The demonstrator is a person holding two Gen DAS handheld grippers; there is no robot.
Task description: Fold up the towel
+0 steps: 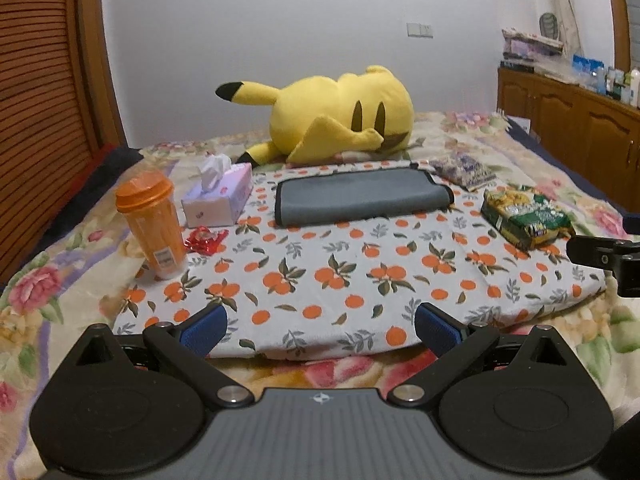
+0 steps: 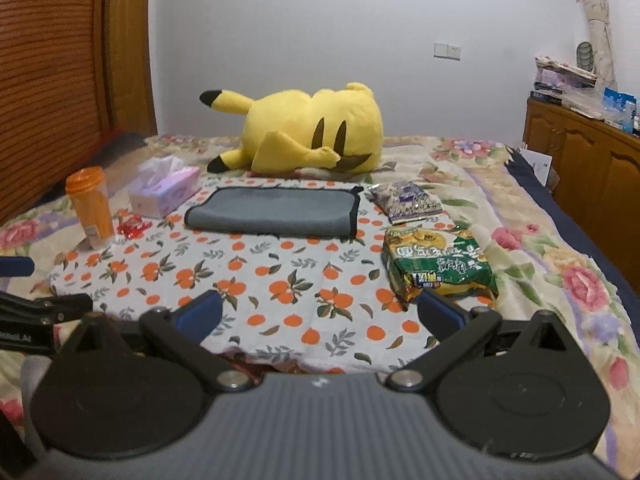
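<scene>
A grey towel [image 1: 360, 196] with a dark edge lies folded flat at the far side of an orange-print cloth [image 1: 340, 280] on the bed; it also shows in the right wrist view [image 2: 276, 210]. My left gripper [image 1: 320, 326] is open and empty, above the cloth's near edge, well short of the towel. My right gripper [image 2: 320, 312] is open and empty, also at the near edge. The right gripper's side shows at the right edge of the left wrist view [image 1: 604, 258].
An orange bottle [image 1: 152, 226], a tissue box [image 1: 220, 198] and a red wrapper [image 1: 204, 240] stand left of the towel. A green snack pack [image 1: 524, 220] and a purple packet [image 1: 464, 172] lie right. A yellow plush toy [image 1: 340, 114] lies behind. Wooden cabinets [image 1: 580, 128] stand at the right.
</scene>
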